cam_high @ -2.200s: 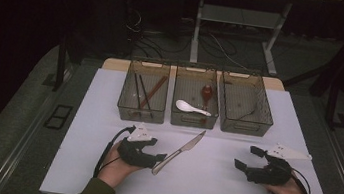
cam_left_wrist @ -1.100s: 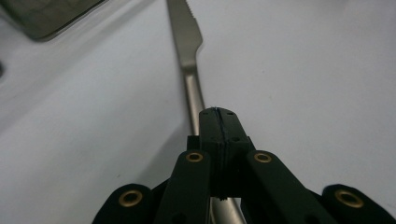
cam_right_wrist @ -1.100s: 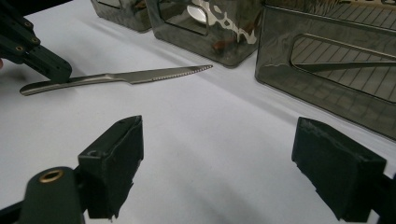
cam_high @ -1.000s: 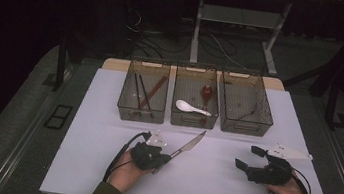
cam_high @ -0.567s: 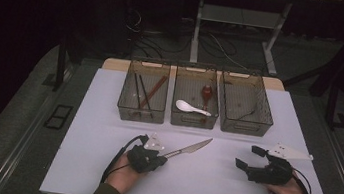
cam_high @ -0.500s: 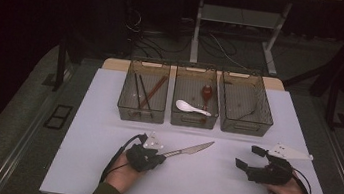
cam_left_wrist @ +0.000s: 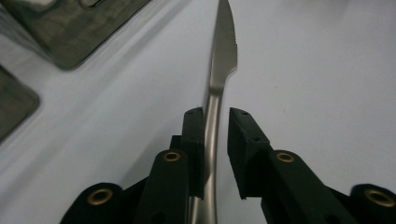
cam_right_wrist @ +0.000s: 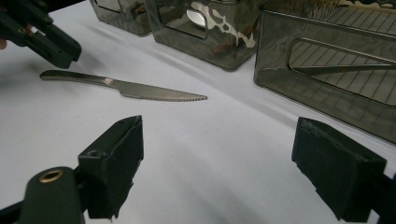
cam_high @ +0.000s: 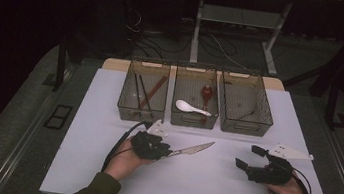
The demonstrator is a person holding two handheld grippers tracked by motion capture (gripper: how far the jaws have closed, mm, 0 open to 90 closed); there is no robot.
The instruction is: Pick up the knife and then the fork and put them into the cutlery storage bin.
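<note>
A metal knife (cam_high: 194, 149) lies on the white mat (cam_high: 104, 133), its serrated blade pointing right. My left gripper (cam_high: 163, 152) is at its handle end. In the left gripper view the handle (cam_left_wrist: 214, 116) runs between the jaws, against the left one, with a gap to the right pad (cam_left_wrist: 240, 135). These jaws have just been opening, so my left gripper (cam_left_wrist: 216, 115) is open. My right gripper (cam_high: 246, 157) rests open at the right with nothing between its fingers. The right gripper view has the knife (cam_right_wrist: 140, 89) beyond my right gripper (cam_right_wrist: 219, 149).
Three dark mesh bins stand in a row at the back of the mat. The left bin (cam_high: 124, 105) holds chopsticks (cam_high: 141, 92). The middle bin (cam_high: 173, 117) holds a white spoon (cam_high: 189, 108) and a reddish spoon (cam_high: 207, 92). The right bin (cam_high: 263, 124) sits beside it.
The left gripper took the knife and swung it from pointing toward the bins to pointing right, shifting right with it. Its jaws now stand slightly apart. The right gripper kept still.
</note>
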